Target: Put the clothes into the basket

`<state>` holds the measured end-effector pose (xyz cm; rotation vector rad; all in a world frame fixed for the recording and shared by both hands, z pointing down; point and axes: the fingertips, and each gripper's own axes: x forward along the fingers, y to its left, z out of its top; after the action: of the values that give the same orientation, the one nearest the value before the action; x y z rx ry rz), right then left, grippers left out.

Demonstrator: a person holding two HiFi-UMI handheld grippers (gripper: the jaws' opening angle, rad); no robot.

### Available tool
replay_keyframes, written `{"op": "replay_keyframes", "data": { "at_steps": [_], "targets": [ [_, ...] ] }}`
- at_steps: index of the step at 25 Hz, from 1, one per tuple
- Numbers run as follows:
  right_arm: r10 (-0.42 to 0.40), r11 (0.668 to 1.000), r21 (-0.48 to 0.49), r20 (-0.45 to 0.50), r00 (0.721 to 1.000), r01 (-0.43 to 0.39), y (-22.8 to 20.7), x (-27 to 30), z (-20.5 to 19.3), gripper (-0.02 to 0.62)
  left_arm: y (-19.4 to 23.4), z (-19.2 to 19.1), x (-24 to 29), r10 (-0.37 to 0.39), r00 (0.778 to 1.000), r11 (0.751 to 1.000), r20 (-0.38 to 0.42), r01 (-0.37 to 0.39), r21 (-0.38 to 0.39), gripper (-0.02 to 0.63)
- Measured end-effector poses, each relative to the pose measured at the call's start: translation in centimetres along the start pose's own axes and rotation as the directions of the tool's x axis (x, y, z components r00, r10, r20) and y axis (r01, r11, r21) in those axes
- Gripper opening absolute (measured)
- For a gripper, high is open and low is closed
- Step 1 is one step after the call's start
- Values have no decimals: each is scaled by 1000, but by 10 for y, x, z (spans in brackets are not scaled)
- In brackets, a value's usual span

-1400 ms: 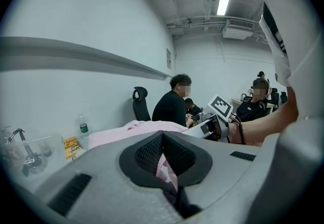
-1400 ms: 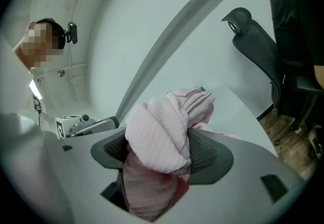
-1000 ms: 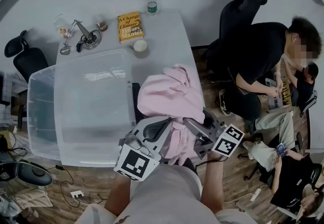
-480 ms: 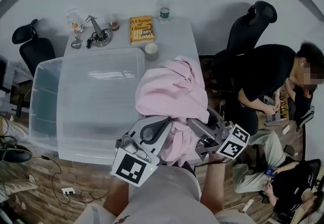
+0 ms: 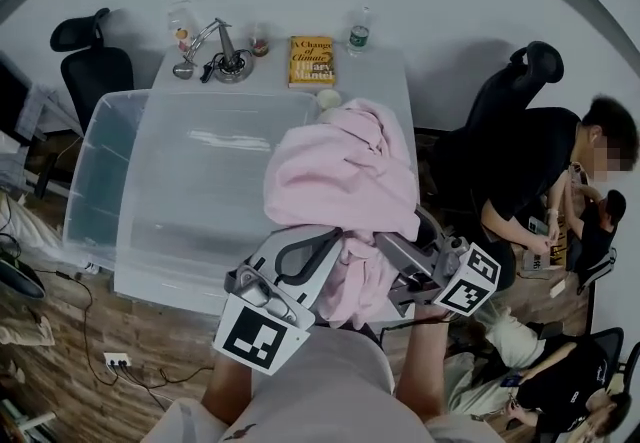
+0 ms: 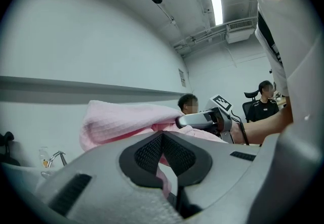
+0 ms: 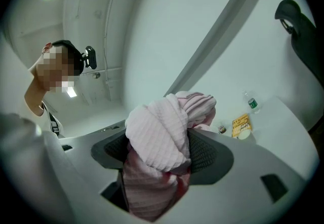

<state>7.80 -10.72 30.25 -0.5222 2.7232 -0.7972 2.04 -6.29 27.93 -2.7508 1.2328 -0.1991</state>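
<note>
A pink garment (image 5: 340,171) hangs bunched above the white table's (image 5: 385,76) right part, held up between both grippers. My left gripper (image 5: 318,256) is shut on a thin fold of it; that pink strip (image 6: 165,180) runs between the near-closed pads. My right gripper (image 5: 397,253) is shut on a thick wad of the same cloth (image 7: 162,127), which fills its jaws (image 7: 162,160) and spills over them. The basket, a large clear plastic bin (image 5: 100,131), sits to the left of the garment with nothing in it. In the left gripper view the right gripper (image 6: 207,119) shows beyond the cloth (image 6: 121,119).
A yellow book (image 5: 312,61), a water bottle (image 5: 358,31), a cup (image 5: 328,99) and a metal stand with clutter (image 5: 225,56) sit along the table's far edge. Black office chairs (image 5: 90,51) (image 5: 530,71) flank the table. People sit at the right (image 5: 540,161).
Both grippers have risen with the pink garment, which now hangs higher over the table. The grips are unchanged.
</note>
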Motion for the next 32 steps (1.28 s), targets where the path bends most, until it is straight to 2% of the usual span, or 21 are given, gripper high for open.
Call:
{"op": "replay_keyframes", "data": {
  "at_steps": [7, 15, 23, 32],
  "targets": [
    [77, 997, -21, -51, 996, -79, 26, 35, 1, 334, 20, 8, -29, 81, 997, 997, 19, -81, 0, 5],
    [155, 988, -6, -114, 981, -156, 43, 75, -10, 334, 45, 6, -62, 183, 983, 983, 16, -183, -8, 5],
    [223, 975, 23, -181, 958, -223, 57, 107, -27, 334, 61, -1, -92, 288, 958, 957, -11, -288, -18, 5],
    [274, 962, 59, -288, 918, -268, 64, 143, -55, 334, 79, -22, -120, 399, 914, 915, -68, -402, -43, 5]
  ]
}}
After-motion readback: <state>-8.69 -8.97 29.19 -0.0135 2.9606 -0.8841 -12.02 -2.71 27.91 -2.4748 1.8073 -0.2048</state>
